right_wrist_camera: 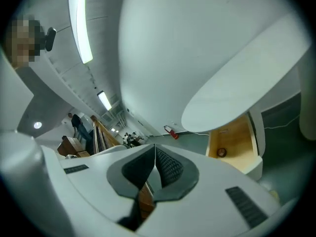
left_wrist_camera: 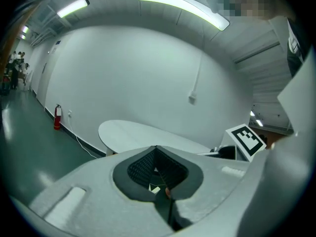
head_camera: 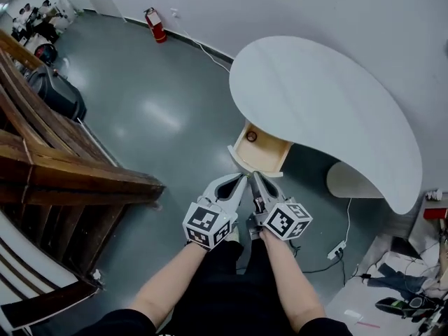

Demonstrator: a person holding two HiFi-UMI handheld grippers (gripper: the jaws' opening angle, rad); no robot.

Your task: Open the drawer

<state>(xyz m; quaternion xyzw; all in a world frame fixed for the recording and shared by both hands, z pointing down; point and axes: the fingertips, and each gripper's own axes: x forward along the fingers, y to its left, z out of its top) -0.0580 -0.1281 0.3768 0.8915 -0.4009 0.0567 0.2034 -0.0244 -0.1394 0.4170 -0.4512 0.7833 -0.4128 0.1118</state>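
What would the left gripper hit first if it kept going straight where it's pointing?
Likely the white table top, lying straight beyond the shut jaws of the left gripper; depth is unclear, so it might pass over to the wall.

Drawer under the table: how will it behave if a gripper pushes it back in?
The drawer is rigid-looking wood with a white front, so it should probably slide straight, not flex. It looks nearly empty, so likely light. The small round object inside may shift or roll.
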